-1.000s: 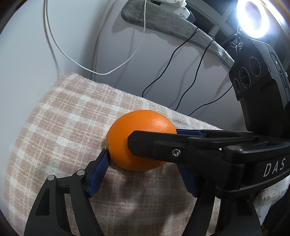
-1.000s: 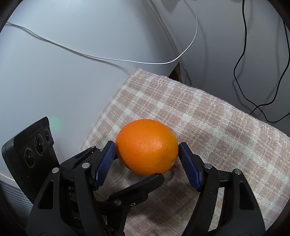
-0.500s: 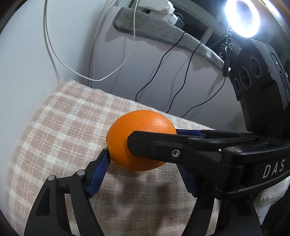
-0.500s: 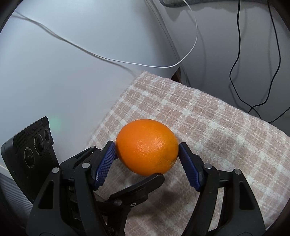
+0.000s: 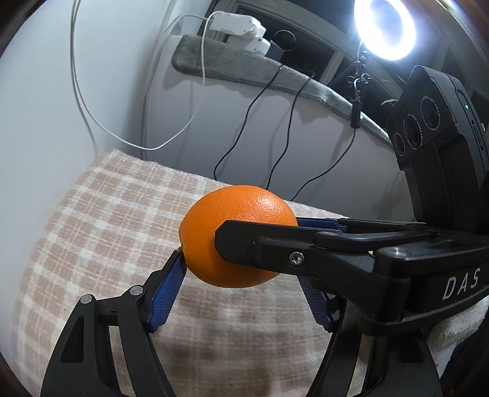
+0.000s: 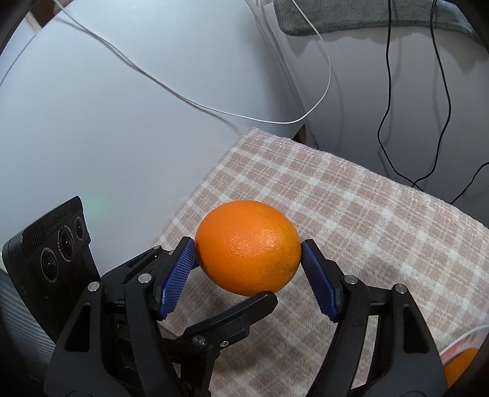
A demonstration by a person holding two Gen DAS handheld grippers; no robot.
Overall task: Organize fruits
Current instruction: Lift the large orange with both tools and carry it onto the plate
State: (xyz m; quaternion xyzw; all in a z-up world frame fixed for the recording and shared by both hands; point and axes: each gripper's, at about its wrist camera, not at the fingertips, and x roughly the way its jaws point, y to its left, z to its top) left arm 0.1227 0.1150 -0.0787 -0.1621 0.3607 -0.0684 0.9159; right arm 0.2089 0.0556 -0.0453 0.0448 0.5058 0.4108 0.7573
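Orange (image 5: 232, 226) clamped by both grippers at once, lifted clear of the checked cloth (image 5: 91, 232), shadow visible on the cloth beneath it.

Left gripper (image 5: 241, 278): blue ribbed pads (image 5: 166, 287) pressed against the two ends of the orange, near pad at the stem end, far pad mostly hidden behind the fruit and the other tool. Jaws fairly wide, filled by the fruit.

Right gripper (image 6: 247, 268): blue pads (image 6: 175, 274) touching the orange (image 6: 247, 262) on both flanks, firm contact on each side. Jaws likewise spread to the fruit's width. In the left wrist view, this gripper's black finger crossing in front of the orange, lettering "DAS" on its body.

In the right wrist view, black fingertip of the left gripper tucked just under the orange; that gripper's camera block (image 6: 58, 244) left of the orange, near the frame edge.

Checked cloth (image 6: 351, 220), beige and cream, below and beyond the orange, ending against a pale grey wall.

White cable (image 6: 189, 100) draped on the wall beyond the orange; black cables (image 6: 385, 116) hanging to the right of it. Grey fleece strip (image 5: 275, 76) on a ledge above the orange, white adapter block (image 5: 235, 27) on top of it. Ring light (image 5: 386, 27) glaring, up and right of the orange.

Second orange fruit (image 6: 458, 369) partly visible, low and right of the held orange, under a white rim; container type not readable.
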